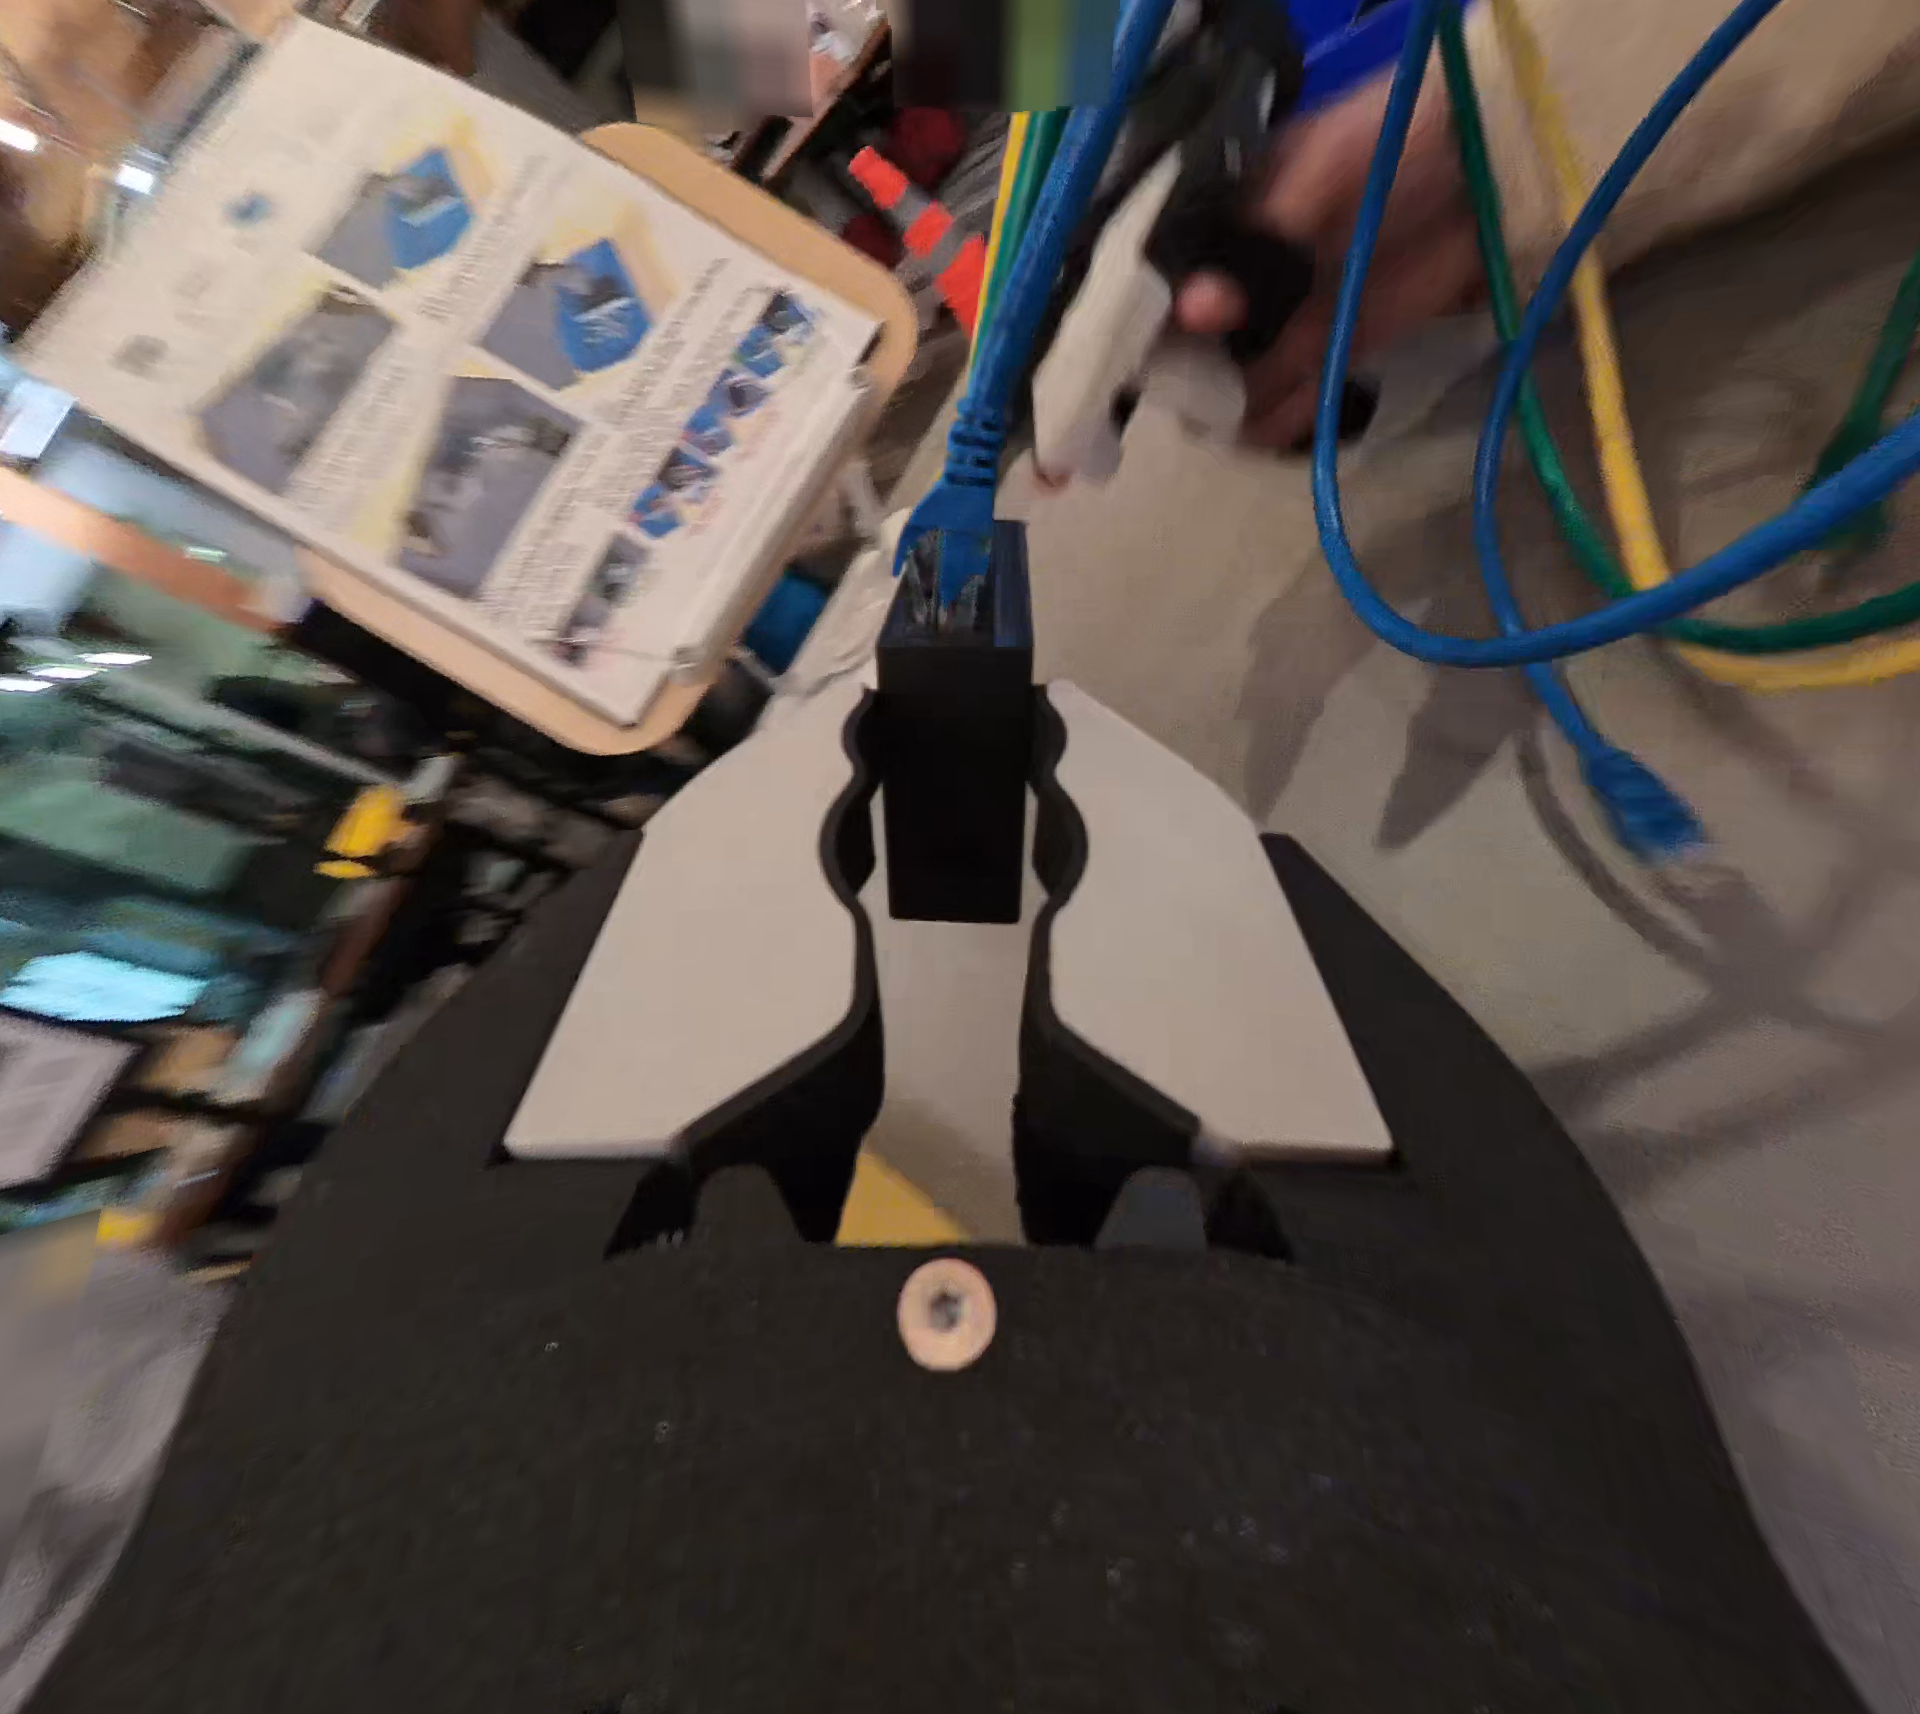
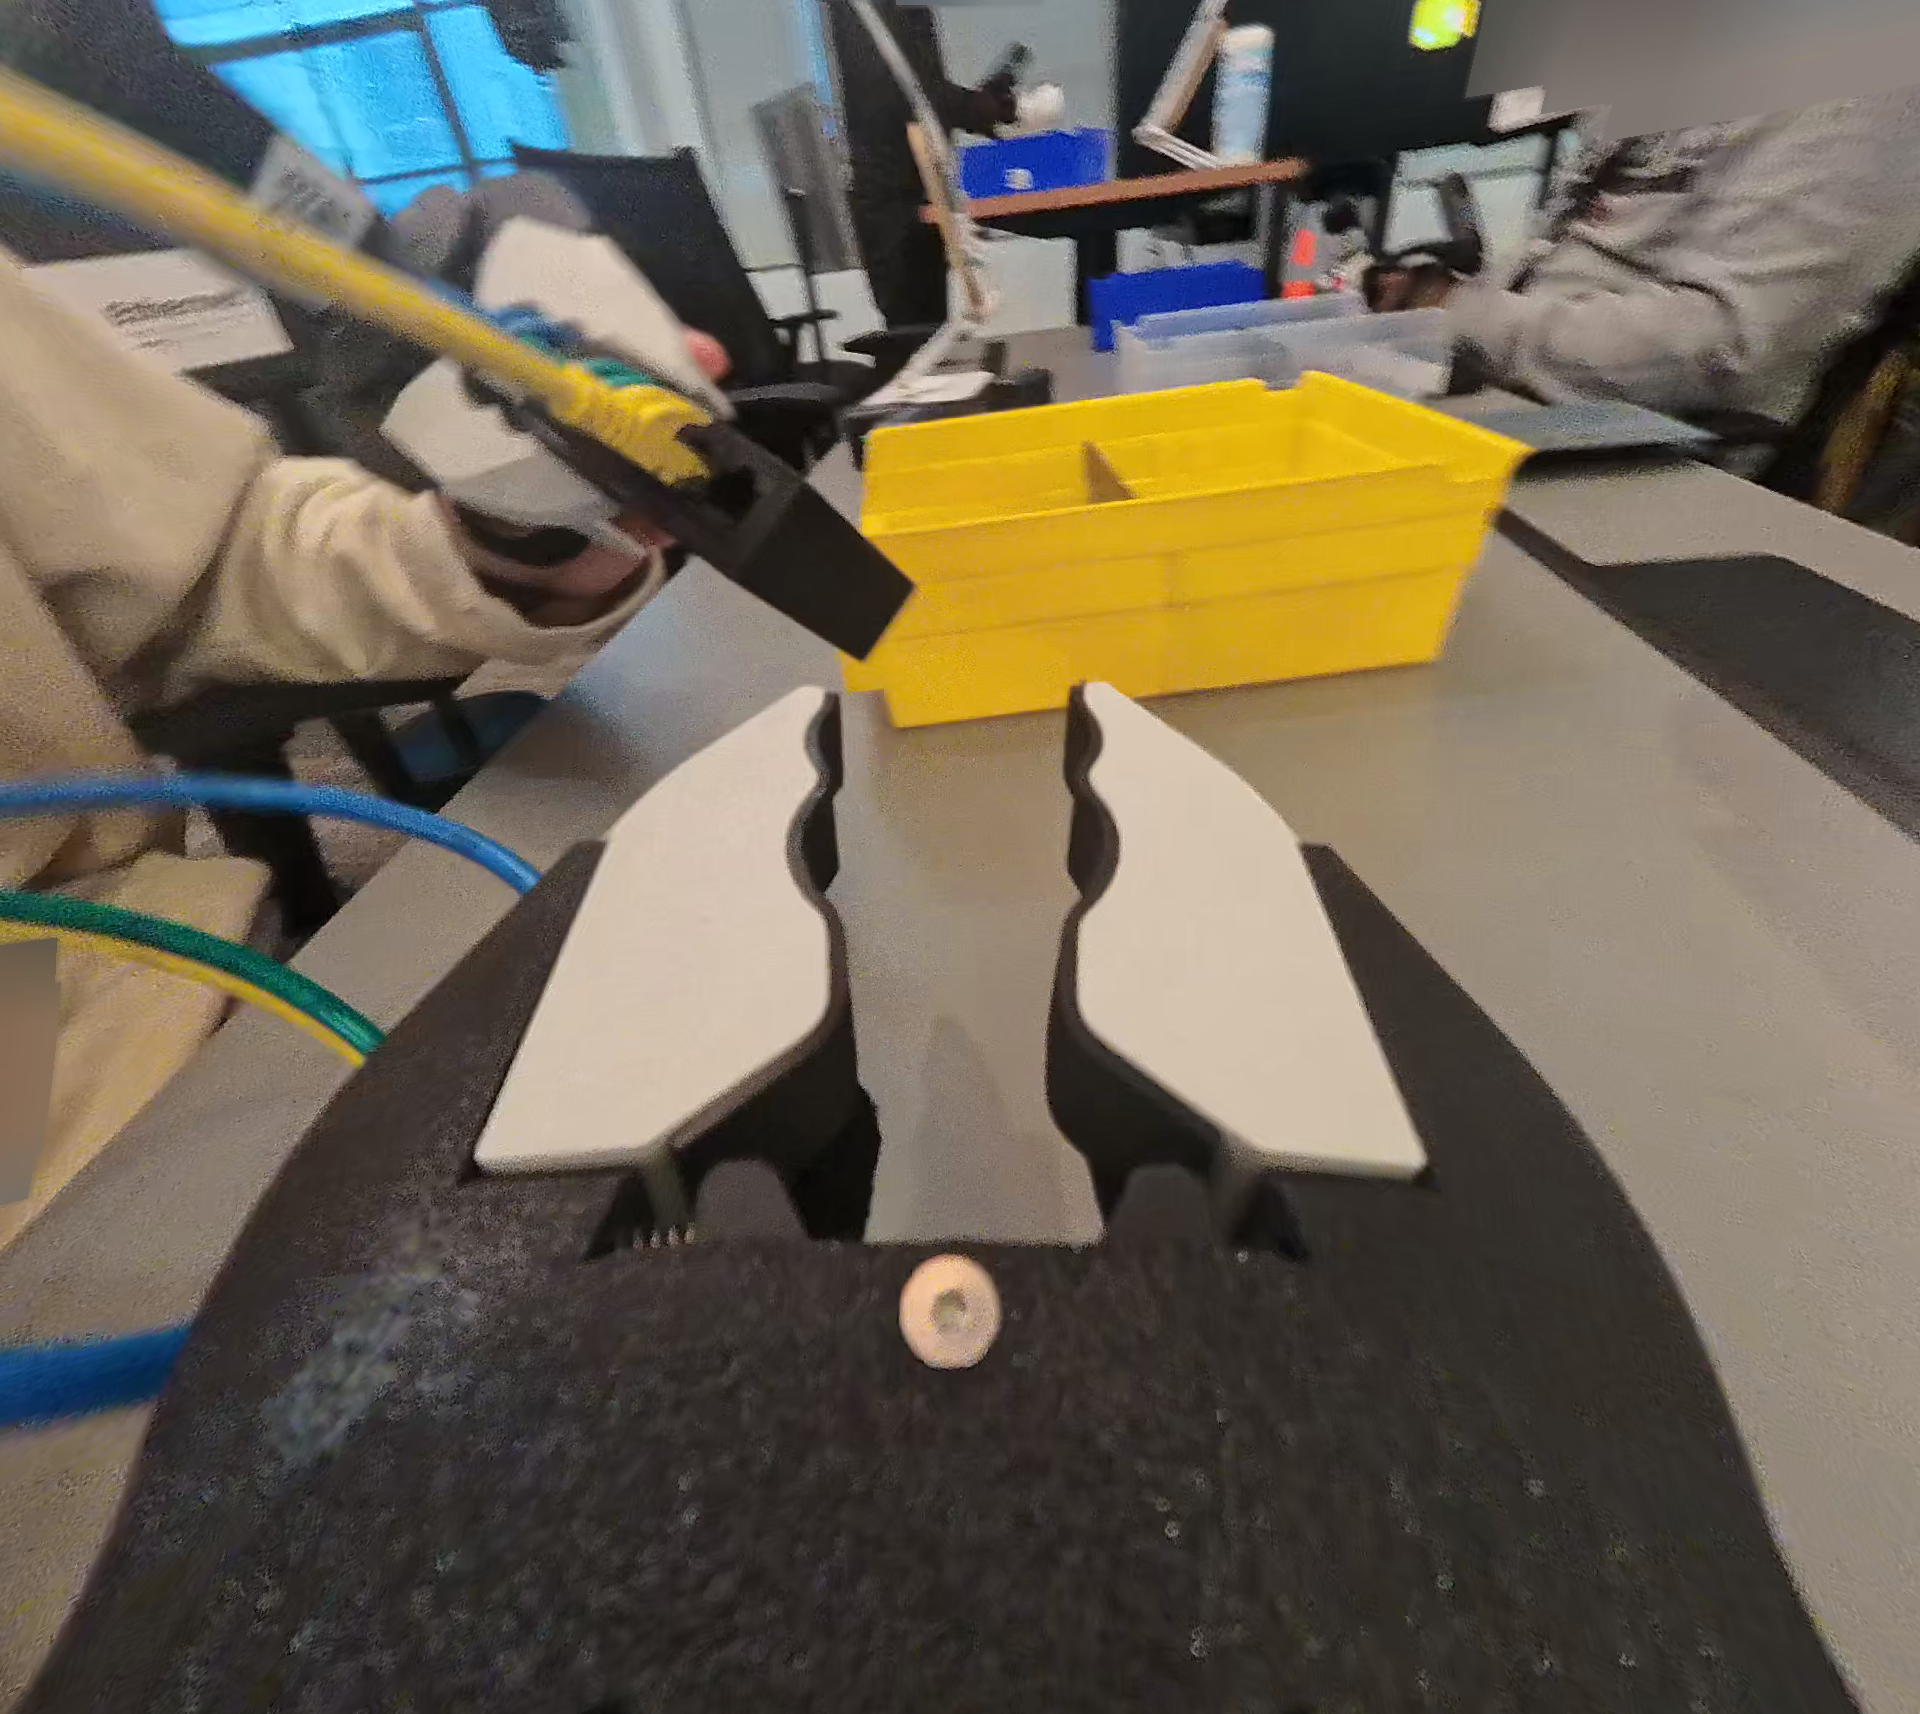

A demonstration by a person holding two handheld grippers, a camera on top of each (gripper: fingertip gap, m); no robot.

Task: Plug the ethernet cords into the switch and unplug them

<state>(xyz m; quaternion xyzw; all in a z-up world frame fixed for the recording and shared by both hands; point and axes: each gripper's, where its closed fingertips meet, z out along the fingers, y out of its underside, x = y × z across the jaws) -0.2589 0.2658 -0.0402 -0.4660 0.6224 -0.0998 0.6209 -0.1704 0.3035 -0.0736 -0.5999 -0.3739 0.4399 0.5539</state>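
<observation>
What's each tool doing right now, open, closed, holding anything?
Left tool: closed on the black rectangular plastic switch, with a blue ethernet cord plugged into it.
Right tool: open, holding nothing, above the grey table.

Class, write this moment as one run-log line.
left tongs: shut on switch | right tongs: open, empty | blue cord: plugged | yellow cord: plugged

Switch (image 1: 954, 781) lower end hidden between fingers, cables (image 1: 1382, 314) cut off at top edge
</observation>
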